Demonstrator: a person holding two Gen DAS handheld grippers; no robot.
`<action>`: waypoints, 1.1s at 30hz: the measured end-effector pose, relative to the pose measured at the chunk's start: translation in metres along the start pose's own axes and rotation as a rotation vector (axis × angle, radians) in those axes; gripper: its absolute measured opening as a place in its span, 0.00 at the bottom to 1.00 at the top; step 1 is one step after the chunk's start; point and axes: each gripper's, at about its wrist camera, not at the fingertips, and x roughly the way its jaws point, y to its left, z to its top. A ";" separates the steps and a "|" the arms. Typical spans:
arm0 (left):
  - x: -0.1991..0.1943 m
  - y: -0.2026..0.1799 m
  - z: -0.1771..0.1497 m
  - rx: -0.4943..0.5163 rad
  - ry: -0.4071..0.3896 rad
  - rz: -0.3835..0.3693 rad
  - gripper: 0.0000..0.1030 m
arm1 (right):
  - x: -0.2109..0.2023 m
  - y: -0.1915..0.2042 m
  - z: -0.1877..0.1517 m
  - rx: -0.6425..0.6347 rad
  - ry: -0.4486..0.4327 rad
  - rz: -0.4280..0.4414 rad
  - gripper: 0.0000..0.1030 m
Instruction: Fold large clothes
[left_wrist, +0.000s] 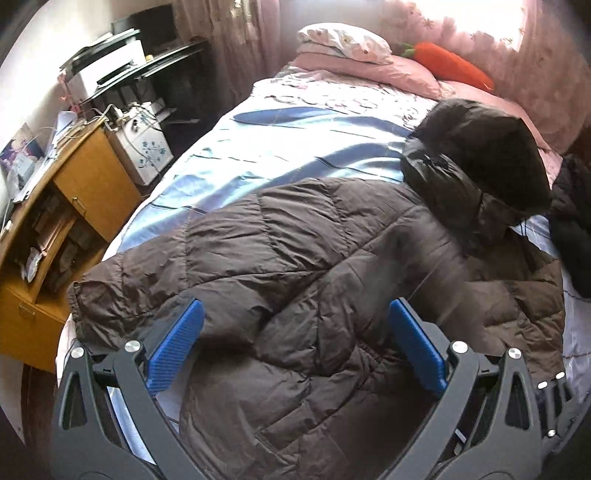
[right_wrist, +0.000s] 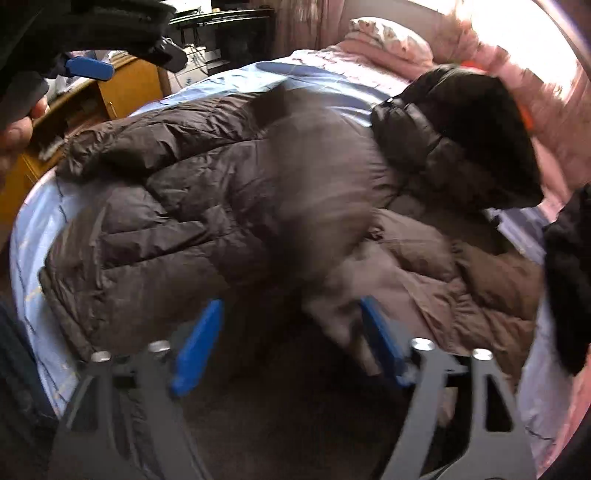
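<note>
A large brown quilted down jacket (left_wrist: 295, 258) lies spread across the bed, its dark hood (left_wrist: 476, 162) toward the pillows. My left gripper (left_wrist: 295, 314) is open, its blue pads hovering just above the jacket's near side, holding nothing. In the right wrist view the jacket (right_wrist: 207, 192) fills the middle, with a sleeve blurred in motion across it (right_wrist: 325, 229). My right gripper (right_wrist: 291, 314) is open above the jacket's near edge, holding nothing. The left gripper (right_wrist: 88, 68) shows at the upper left of that view, held in a hand.
The bed has a light blue sheet (left_wrist: 280, 147), pink pillows (left_wrist: 369, 62) and an orange carrot plush (left_wrist: 454, 62) at the head. A wooden desk (left_wrist: 62, 206) and dark shelves (left_wrist: 147, 66) stand left of the bed. Another dark garment (left_wrist: 572, 221) lies at the right.
</note>
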 end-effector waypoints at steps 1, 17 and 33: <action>0.002 -0.004 0.000 0.011 -0.001 -0.004 0.98 | -0.009 0.009 0.001 -0.001 -0.011 0.002 0.82; 0.107 -0.080 -0.050 0.213 0.332 -0.208 0.98 | 0.024 -0.157 -0.064 0.799 0.024 -0.075 0.67; 0.137 -0.126 -0.067 0.342 0.293 -0.169 0.98 | 0.056 -0.148 -0.117 0.728 0.381 -0.209 0.68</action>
